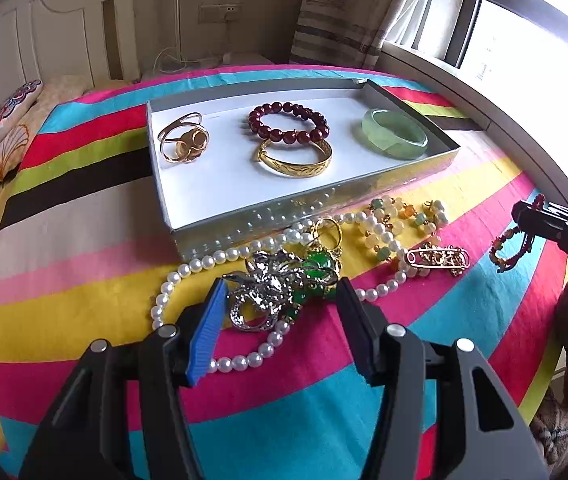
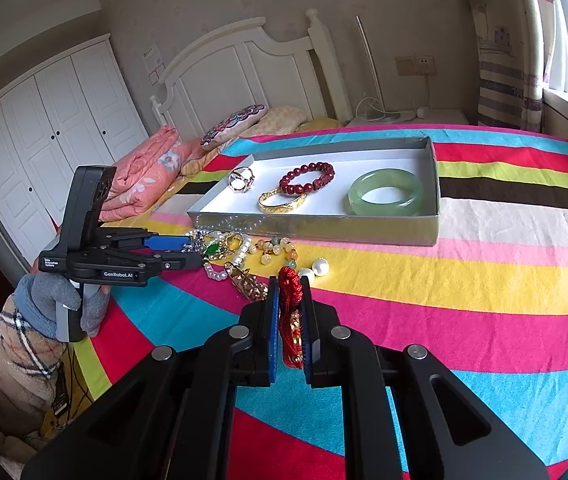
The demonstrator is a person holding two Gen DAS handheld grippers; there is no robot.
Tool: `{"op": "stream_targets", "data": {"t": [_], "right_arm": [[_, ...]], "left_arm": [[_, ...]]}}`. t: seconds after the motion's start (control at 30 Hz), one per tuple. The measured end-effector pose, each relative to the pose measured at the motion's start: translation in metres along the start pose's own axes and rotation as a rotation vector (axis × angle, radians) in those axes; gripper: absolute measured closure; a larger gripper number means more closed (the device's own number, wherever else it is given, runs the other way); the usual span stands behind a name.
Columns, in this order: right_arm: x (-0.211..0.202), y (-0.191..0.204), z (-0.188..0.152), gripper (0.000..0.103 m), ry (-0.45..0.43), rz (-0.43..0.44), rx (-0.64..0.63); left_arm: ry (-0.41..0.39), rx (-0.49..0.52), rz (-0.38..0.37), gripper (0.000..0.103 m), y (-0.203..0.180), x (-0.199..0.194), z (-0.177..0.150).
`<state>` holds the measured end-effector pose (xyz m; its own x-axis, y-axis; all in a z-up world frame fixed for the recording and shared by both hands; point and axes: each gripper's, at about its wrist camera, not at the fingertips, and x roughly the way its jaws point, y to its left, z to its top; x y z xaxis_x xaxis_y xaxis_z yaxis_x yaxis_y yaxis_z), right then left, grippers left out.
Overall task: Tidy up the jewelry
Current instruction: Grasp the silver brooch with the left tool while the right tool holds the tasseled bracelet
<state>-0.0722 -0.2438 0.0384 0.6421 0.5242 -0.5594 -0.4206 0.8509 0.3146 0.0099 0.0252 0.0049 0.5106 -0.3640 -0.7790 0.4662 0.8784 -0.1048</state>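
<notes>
A grey box lid lies on the striped bed. It holds a gold ring bangle, a dark red bead bracelet, a gold bangle and a jade bangle. In front of it lies a pile: pearl necklace, silver brooch, green pendant, bead string, gold pin. My left gripper is open around the brooch and pendant. My right gripper is shut on a red cord bracelet.
The bedspread has bright stripes. Pillows and a folded pink quilt lie by the white headboard. A window sill and curtain run along the far side. A white wardrobe stands beyond the bed.
</notes>
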Motion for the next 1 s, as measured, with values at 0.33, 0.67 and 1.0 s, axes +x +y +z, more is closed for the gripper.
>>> {"op": "stream_targets", "data": {"t": [0.33, 0.67, 1.0], "right_arm": [[0.001, 0.0, 0.0, 0.091, 0.003, -0.002, 0.004], [0.0, -0.001, 0.001, 0.091, 0.003, -0.002, 0.004], [0.004, 0.011, 0.017, 0.091, -0.018, -0.049, -0.049]], "left_arm": [[-0.085, 0.038, 0.082, 0.073, -0.017, -0.005, -0.001], [-0.207, -0.009, 0.063, 0.073, -0.016, -0.044, 0.009], [-0.211, -0.043, 0.077, 0.072, -0.012, -0.042, 0.028]]}}
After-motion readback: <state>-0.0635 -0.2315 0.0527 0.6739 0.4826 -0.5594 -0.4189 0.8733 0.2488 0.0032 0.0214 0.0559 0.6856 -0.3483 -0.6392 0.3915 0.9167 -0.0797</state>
